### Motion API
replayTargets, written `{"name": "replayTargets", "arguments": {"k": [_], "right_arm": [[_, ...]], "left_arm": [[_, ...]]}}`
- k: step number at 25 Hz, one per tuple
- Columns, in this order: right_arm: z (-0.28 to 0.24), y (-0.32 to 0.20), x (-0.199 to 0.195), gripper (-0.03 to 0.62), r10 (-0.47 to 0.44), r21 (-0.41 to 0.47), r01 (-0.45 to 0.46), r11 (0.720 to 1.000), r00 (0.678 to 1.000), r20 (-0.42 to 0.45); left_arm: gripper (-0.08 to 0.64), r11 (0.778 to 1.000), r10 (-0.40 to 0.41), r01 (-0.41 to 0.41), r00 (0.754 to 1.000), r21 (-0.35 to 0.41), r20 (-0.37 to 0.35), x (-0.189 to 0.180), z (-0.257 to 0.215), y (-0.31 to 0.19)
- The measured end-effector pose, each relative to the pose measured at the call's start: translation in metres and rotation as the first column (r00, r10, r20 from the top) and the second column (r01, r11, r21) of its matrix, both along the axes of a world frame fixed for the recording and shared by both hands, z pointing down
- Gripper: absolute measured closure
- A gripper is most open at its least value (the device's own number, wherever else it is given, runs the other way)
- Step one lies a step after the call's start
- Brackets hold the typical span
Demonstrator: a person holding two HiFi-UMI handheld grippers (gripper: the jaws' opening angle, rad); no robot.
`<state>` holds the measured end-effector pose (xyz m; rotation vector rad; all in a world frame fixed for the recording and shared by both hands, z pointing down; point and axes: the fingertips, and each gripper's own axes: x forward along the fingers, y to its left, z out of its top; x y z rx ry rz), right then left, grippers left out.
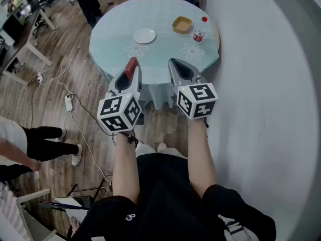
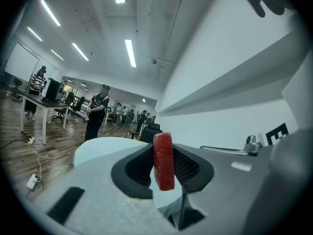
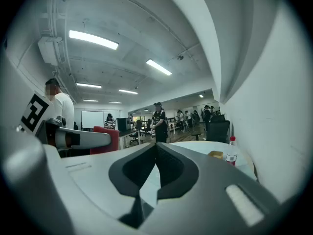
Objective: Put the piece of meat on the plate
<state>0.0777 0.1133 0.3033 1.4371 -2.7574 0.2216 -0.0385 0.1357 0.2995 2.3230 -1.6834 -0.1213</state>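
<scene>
Red meat [image 2: 164, 160], partly hidden, is pinched in left hand-held gripper [image 1: 130, 73]; right hand-held gripper [image 3: 155, 148] closed, empty.

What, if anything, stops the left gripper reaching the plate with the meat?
Probably nothing, so yes: the left gripper, shut on the meat, faces the plate across bare table; bowl and bottle stand off right.
</scene>
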Motion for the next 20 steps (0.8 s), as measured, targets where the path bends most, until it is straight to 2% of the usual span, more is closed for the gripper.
{"name": "replayTargets", "arguments": {"k": [3,7,15,20], "right_arm": [[-0.002,0.0,0.001,0.588,-0.015,0.013,0.015,1.0,1.0,0.002],[-0.009,-0.004,0.011,0.588,0.007,0.032,-0.009,0.999,0.997,0.081],[-0.02,-0.019,0.027,0.586,0.063,0.036,-0.067,0.997,0.992,0.109],[-0.018,-0.031,0.01,0.586,0.049,0.029,-0.053,0.998,0.991,0.122]], "left_arm": [[0.471,1.0,0.008,-0.008,1.0,0.009,0.005,0.005,-0.002,-0.002],[0.471,1.0,0.017,-0.017,1.0,0.011,0.012,0.011,-0.003,-0.005],[0.471,1.0,0.007,-0.007,1.0,0.017,0.02,0.003,-0.015,-0.012],[0.471,1.0,-0.01,0.01,1.0,0.011,0.015,-0.014,-0.012,-0.016]]}}
